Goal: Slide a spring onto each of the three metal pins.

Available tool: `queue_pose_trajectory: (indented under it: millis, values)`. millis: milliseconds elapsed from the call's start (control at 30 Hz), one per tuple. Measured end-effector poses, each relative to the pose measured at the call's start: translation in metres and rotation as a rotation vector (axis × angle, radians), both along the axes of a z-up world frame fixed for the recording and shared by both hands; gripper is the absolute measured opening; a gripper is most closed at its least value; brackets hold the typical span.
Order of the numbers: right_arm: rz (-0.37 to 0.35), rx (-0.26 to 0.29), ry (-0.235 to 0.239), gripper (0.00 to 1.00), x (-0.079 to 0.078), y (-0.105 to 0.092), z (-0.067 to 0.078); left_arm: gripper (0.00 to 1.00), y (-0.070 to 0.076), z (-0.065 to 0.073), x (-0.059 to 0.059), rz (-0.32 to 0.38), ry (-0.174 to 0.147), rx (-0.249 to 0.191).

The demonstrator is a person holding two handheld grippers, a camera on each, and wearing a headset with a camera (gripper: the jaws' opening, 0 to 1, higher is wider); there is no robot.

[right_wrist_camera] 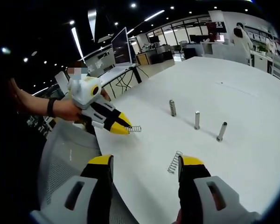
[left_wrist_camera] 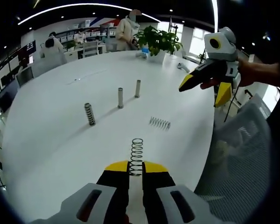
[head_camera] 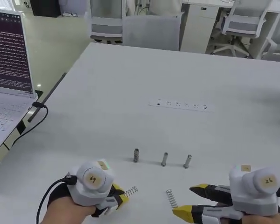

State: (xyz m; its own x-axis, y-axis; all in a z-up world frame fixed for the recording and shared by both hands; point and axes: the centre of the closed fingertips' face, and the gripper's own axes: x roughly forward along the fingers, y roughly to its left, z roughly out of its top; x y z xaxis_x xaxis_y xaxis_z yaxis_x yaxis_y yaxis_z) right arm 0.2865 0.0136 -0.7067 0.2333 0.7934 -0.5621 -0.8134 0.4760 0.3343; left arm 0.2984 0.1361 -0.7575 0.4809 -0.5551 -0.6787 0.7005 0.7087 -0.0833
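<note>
Three short metal pins stand upright in a row on the white tabletop [head_camera: 130, 88], towards its near edge. The left pin [head_camera: 136, 155] already wears a spring coiled round its shaft. The middle pin [head_camera: 164, 159] and right pin [head_camera: 187, 161] are bare, so one of three looks done. On the left gripper [left_wrist_camera: 136, 167] the jaws are pressed together, pinching the held spring [left_wrist_camera: 137, 150] by its near coils. Most of its length juts forward past the tips with the far end free, probably because that open end must drop over a pin top. This gripper sits near and left of the row, low over the tabletop; cannot tell whether the spring's tip touches the surface. On the right gripper [right_wrist_camera: 144, 163] the jaws are spread wide with nothing between them. It sits near and right of the row, tips pointing left at the loose spring [head_camera: 171, 198]. That spring lies flat on the tabletop, near of the middle pin and just beside one jaw tip, not between the jaws. Reads as staged for the third pin, with the open gripper waiting to collect it. Likely next: carry the held spring to a bare pin. It lies nearly level now and would need tipping upright to match the pin's axis. Thin coils may flex or snag on the pin top if misaligned.
</note>
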Motion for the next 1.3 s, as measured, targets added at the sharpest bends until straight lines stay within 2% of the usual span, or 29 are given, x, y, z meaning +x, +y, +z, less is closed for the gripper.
queue_pose_trajectory:
  millis: [200, 533, 833, 1000, 1300]
  values:
    - [0.039, 0.012, 0.005, 0.53, -0.001, 0.012, 0.001, 0.02, 0.002, 0.009, -0.004, -0.004, -0.016, -0.004]
    - [0.096, 0.038, 0.016, 0.5, -0.003, 0.034, 0.003, 0.02, -0.007, 0.022, -0.008, -0.034, -0.043, -0.011]
    - [0.124, 0.069, 0.038, 0.47, -0.001, 0.048, 0.004, 0.02, -0.018, 0.043, -0.007, -0.06, -0.087, -0.025]
    - [0.136, 0.09, 0.051, 0.46, 0.0, 0.054, 0.004, 0.02, -0.023, 0.049, -0.009, -0.085, -0.103, -0.019]
    - [0.171, 0.128, 0.09, 0.41, -0.009, 0.064, 0.007, 0.02, -0.035, 0.055, -0.016, -0.126, -0.113, -0.023]
